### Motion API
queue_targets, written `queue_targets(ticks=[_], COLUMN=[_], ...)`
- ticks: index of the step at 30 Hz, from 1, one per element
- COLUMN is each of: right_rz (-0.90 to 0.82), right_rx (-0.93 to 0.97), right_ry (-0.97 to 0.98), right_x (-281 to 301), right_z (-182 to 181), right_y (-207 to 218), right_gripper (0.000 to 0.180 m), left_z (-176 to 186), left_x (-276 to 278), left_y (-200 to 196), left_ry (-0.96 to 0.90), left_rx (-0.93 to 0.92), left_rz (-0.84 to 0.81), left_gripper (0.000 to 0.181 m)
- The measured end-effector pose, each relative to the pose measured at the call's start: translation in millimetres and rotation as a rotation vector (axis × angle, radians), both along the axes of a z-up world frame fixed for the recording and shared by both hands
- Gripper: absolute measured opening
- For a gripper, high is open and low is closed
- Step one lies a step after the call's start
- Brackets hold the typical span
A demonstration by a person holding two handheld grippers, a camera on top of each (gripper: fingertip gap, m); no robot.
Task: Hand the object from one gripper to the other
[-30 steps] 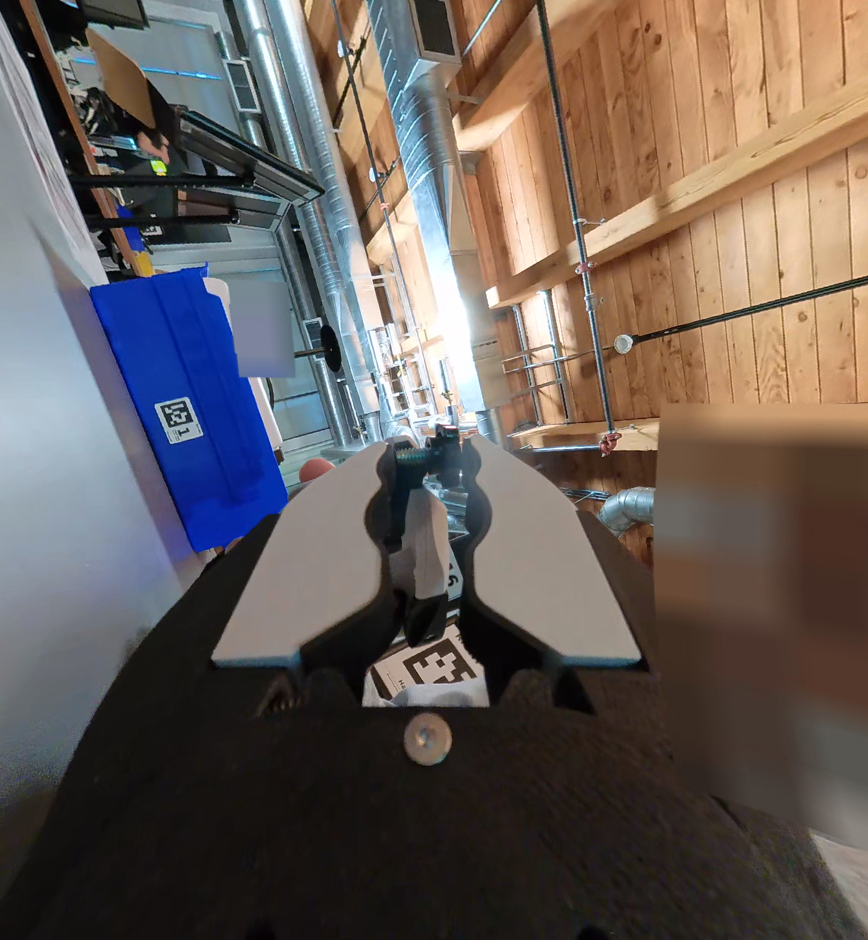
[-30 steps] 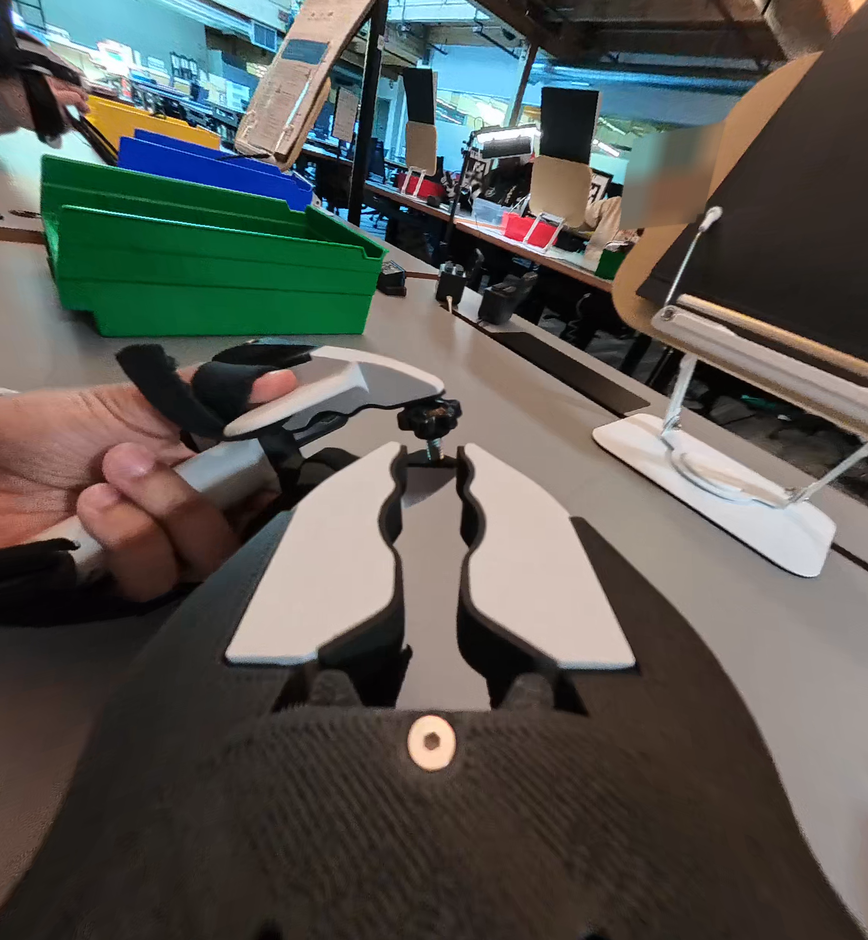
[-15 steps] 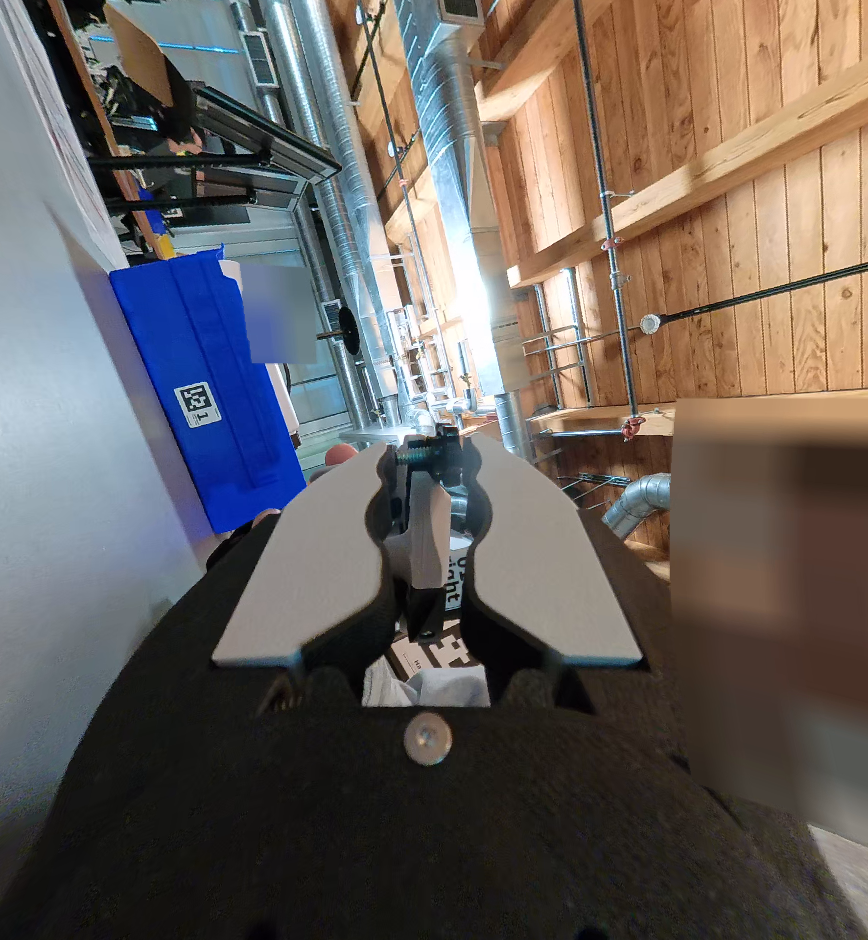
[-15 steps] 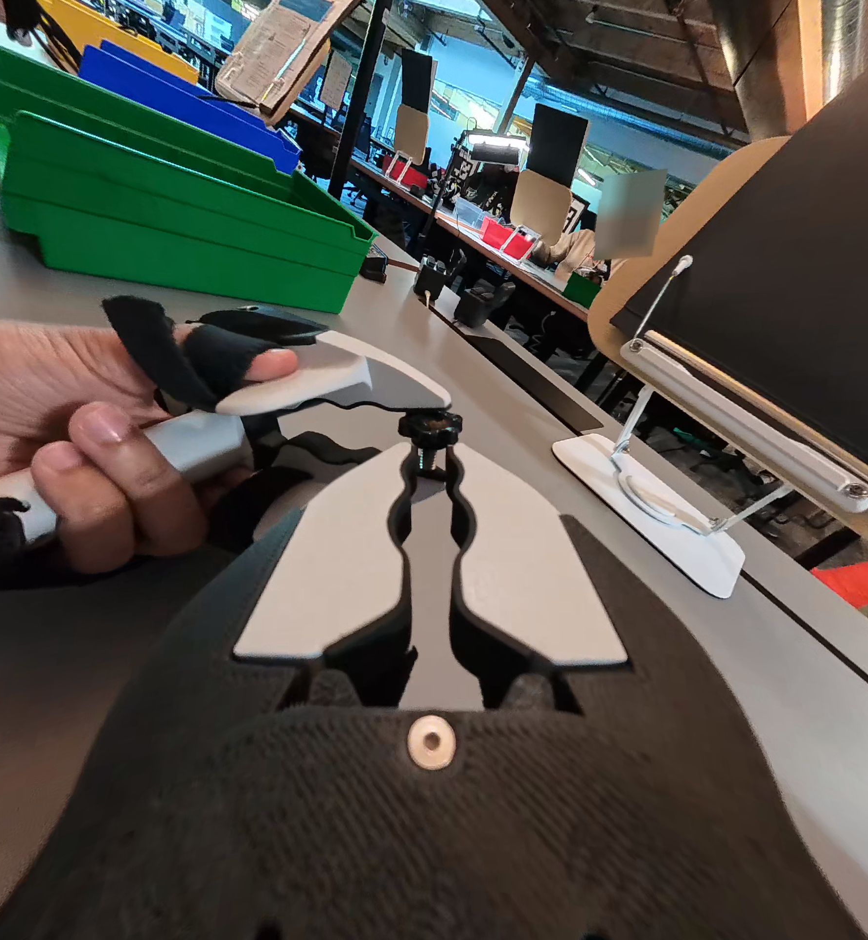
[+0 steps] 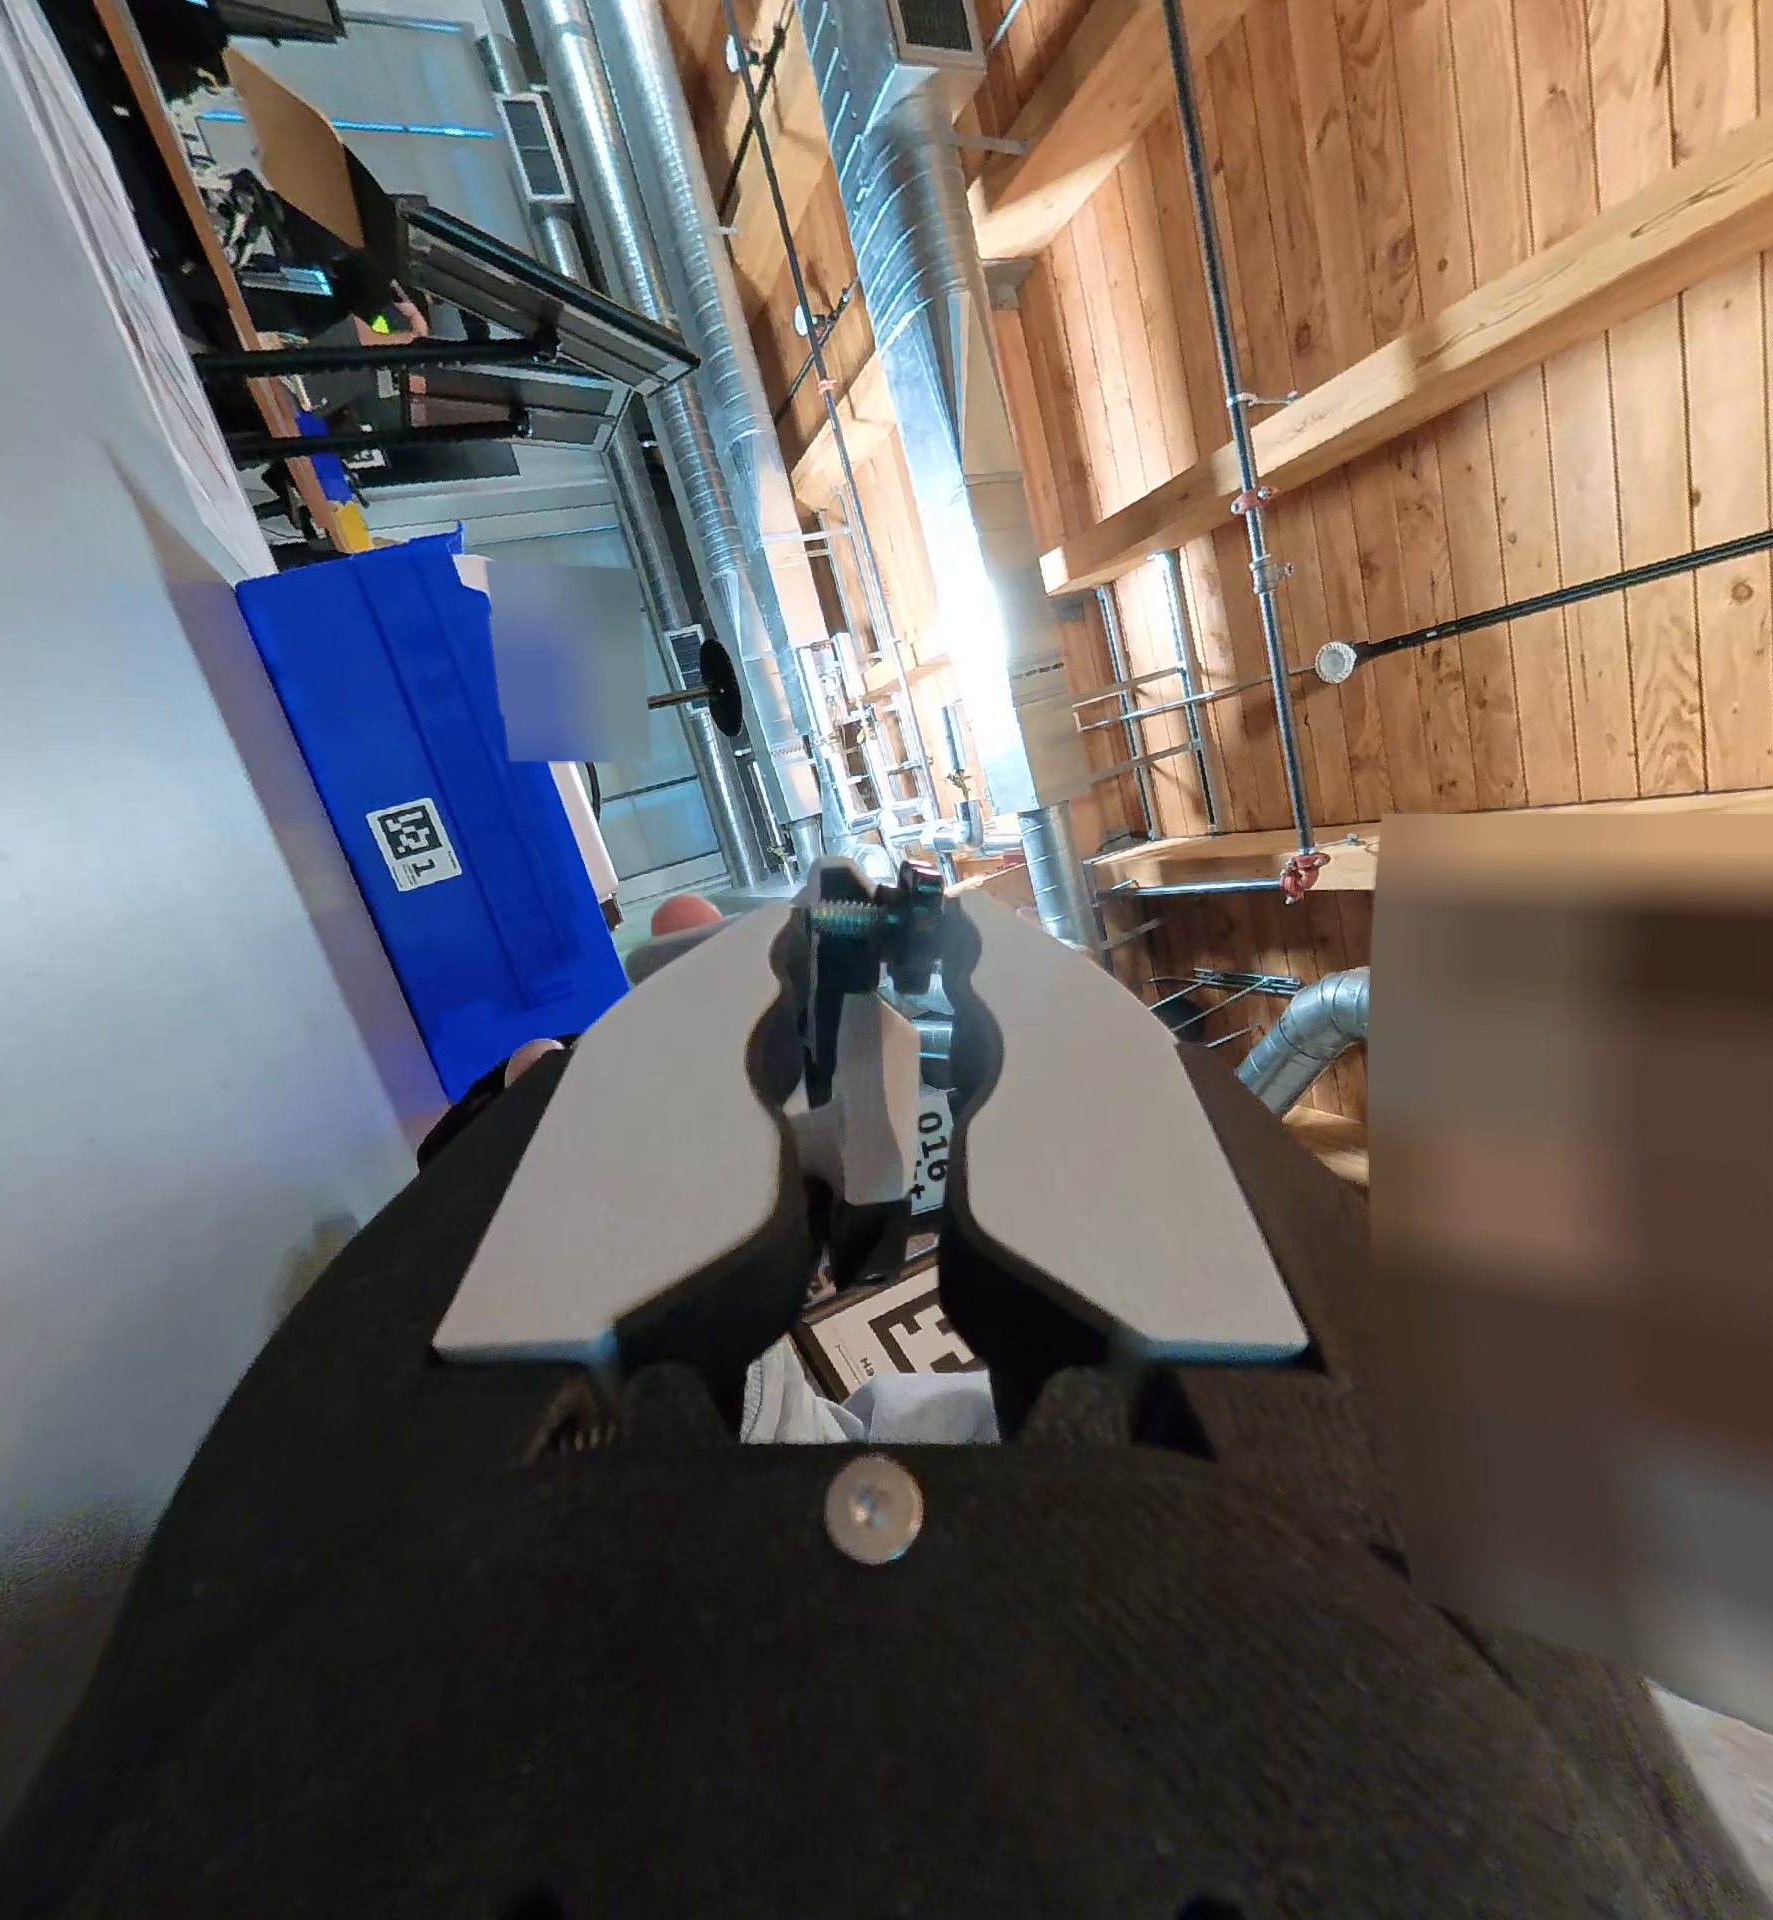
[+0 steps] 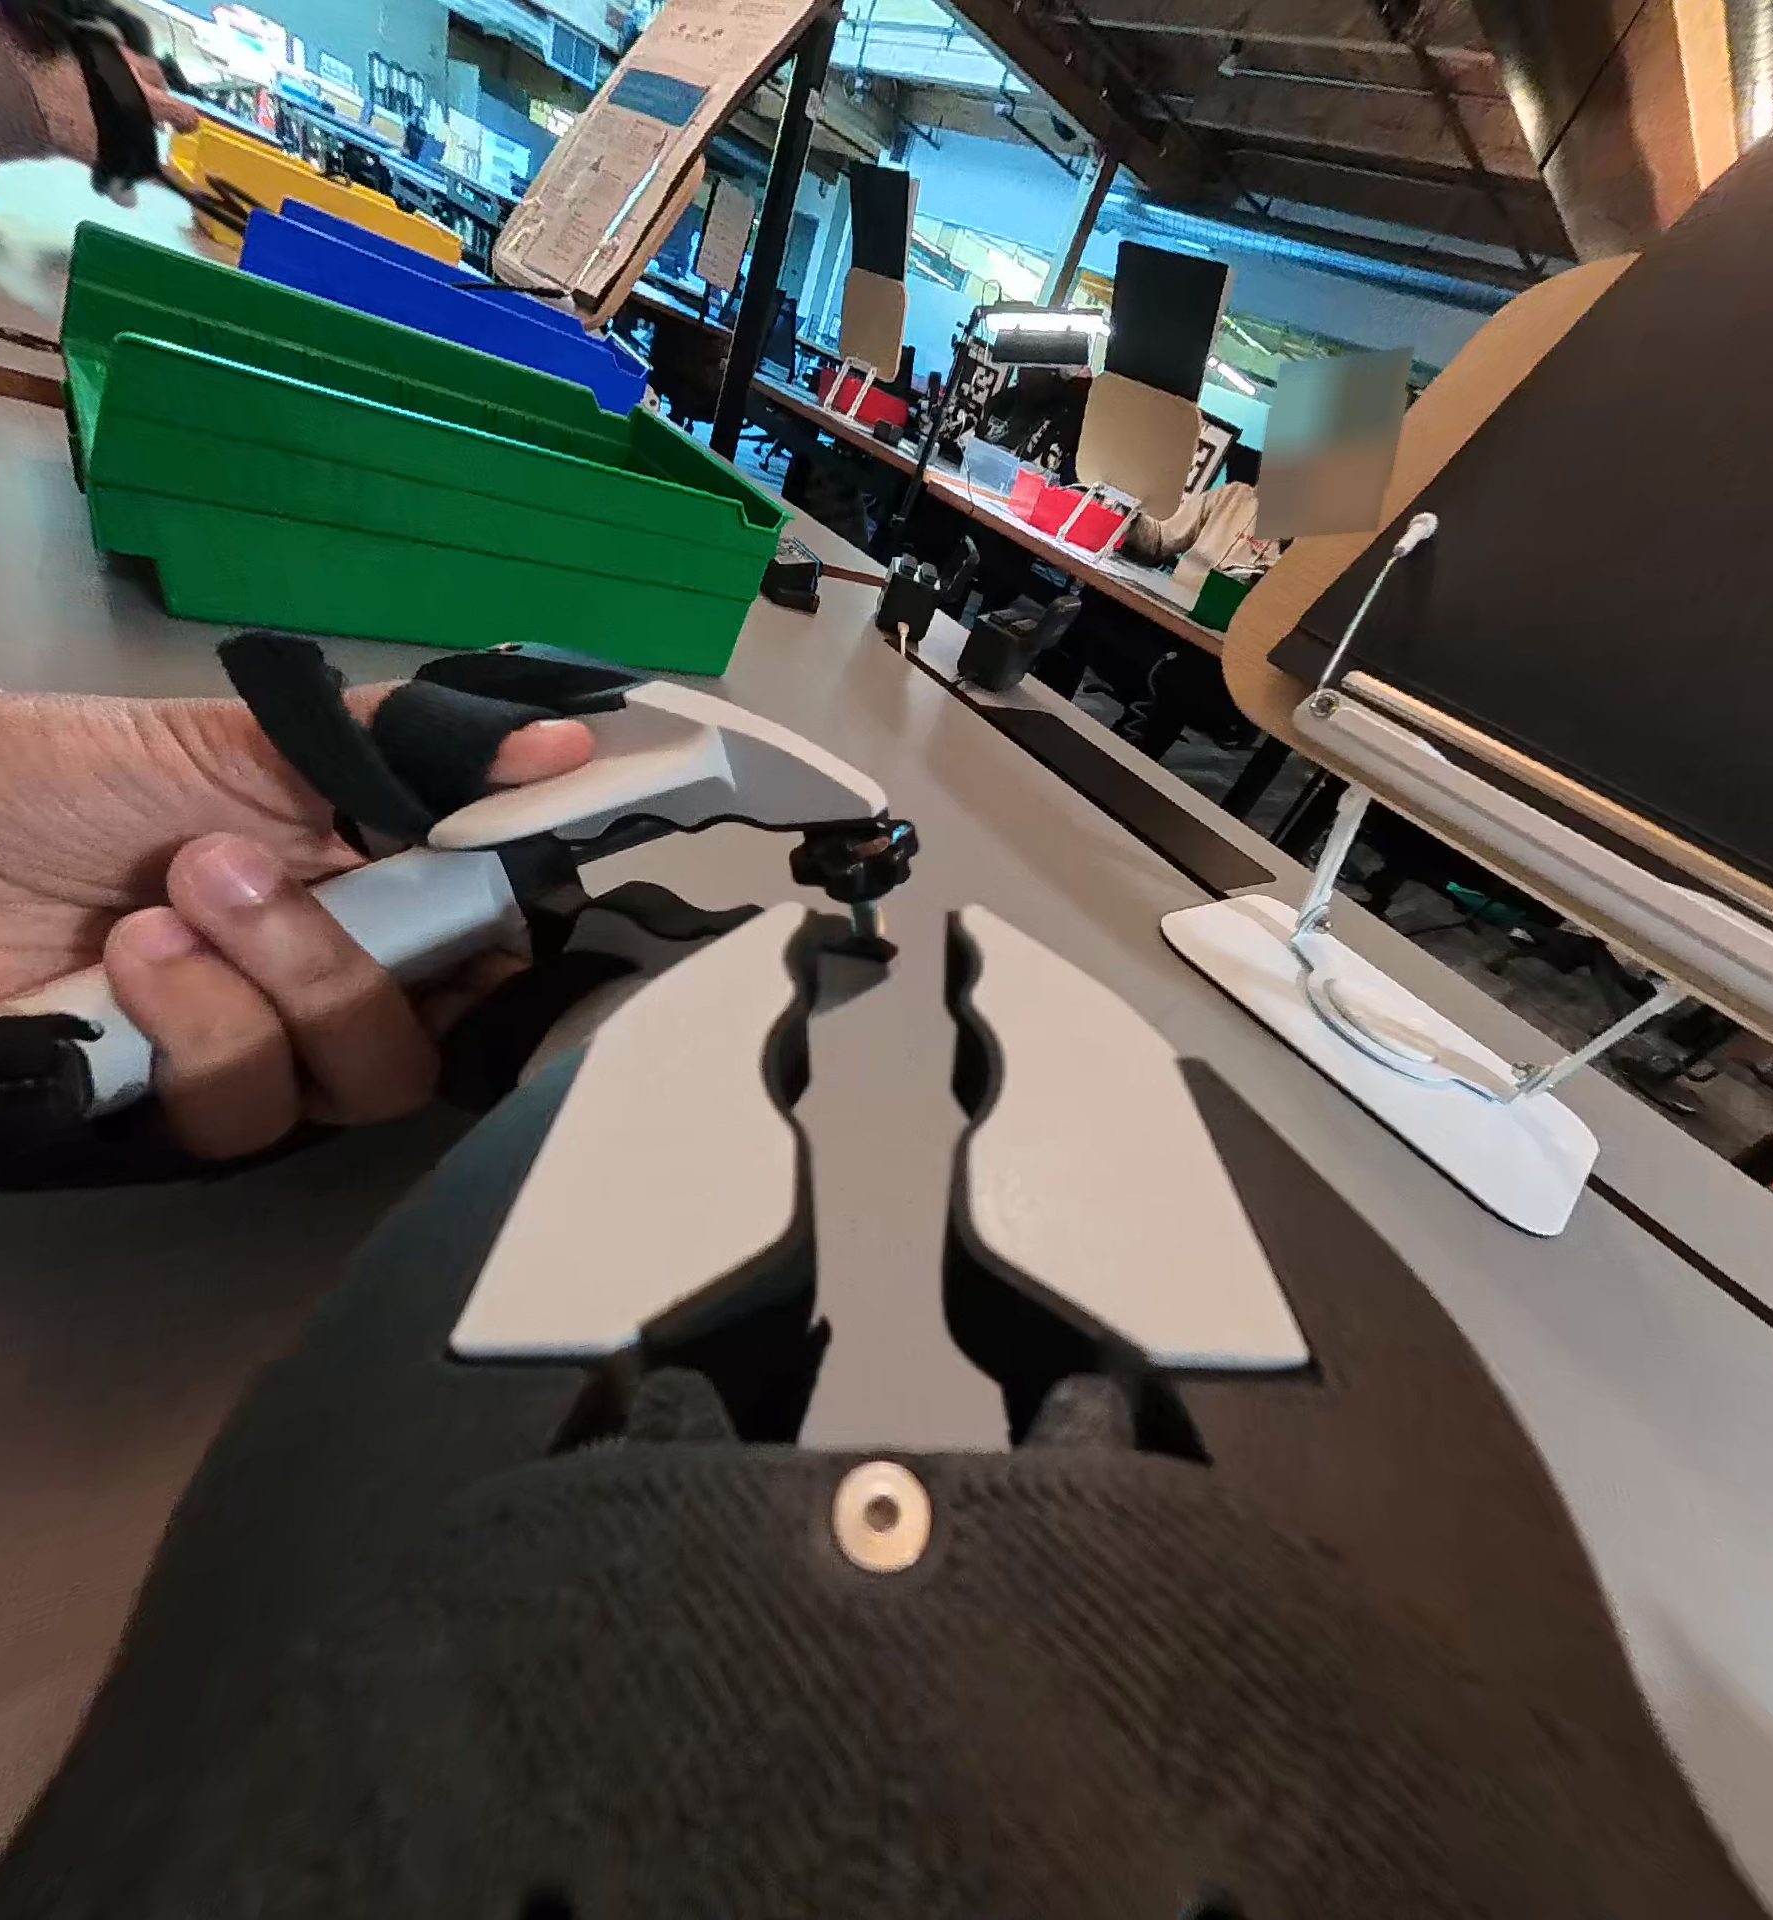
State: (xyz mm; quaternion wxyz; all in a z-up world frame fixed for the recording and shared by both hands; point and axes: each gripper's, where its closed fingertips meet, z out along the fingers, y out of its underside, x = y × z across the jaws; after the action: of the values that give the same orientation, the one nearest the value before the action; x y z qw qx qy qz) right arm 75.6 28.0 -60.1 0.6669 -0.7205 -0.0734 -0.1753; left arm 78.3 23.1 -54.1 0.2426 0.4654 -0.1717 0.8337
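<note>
The object is a small black star-knob screw with a short threaded shaft. My left gripper is shut on it end to end, knob against one finger and shaft end against the other; the screw shows at its tips. In the right wrist view the left gripper comes in from the left, its upper finger over the knob, held by a hand. My right gripper has its jaws apart on either side of the shaft, not touching it. One right finger shows edge-on between the left jaws.
Stacked green bins and a blue bin stand at the back left of the grey table. A white-footed stand with a black board is at the right. Another blue bin shows in the left wrist view. Both grippers' tips are close together, under 4 cm apart.
The right jaws narrowed around the screw shaft half a second ago and now stand wider apart. The left gripper keeps hold of the screw; both grippers have shifted slightly.
</note>
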Motion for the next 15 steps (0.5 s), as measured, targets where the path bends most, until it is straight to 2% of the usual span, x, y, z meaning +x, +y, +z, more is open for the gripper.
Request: queue_targets(ticks=[1, 4, 7, 10, 12, 15], right_rz=[0.004, 0.011, 0.005, -0.032, -0.052, -0.018], right_rx=[0.008, 0.025, -0.002, -0.011, -0.009, -0.004], right_ry=[0.002, -0.028, -0.089, -0.122, -0.117, -0.063], right_x=[-1, -6, -11, -10, -6, -6], right_z=[1, 5, 1, 1, 2, 2], right_y=[0, 1, 5, 6, 4, 2], right_gripper=[0.023, 0.037, 0.038, 0.036, 0.023, 0.023], left_z=[0, 0, -2, -2, -2, -2], left_x=[0, 0, 0, -1, -1, -1], left_y=[0, -2, -6, -8, -10, -12], left_ry=[0.002, 0.006, 0.012, 0.013, 0.013, 0.011], left_rx=[-0.001, -0.016, -0.031, -0.042, -0.036, -0.046], left_rz=[0.0, -0.001, -0.016, -0.022, -0.029, -0.042], left_gripper=[0.025, 0.025, 0.025, 0.025, 0.025, 0.025])
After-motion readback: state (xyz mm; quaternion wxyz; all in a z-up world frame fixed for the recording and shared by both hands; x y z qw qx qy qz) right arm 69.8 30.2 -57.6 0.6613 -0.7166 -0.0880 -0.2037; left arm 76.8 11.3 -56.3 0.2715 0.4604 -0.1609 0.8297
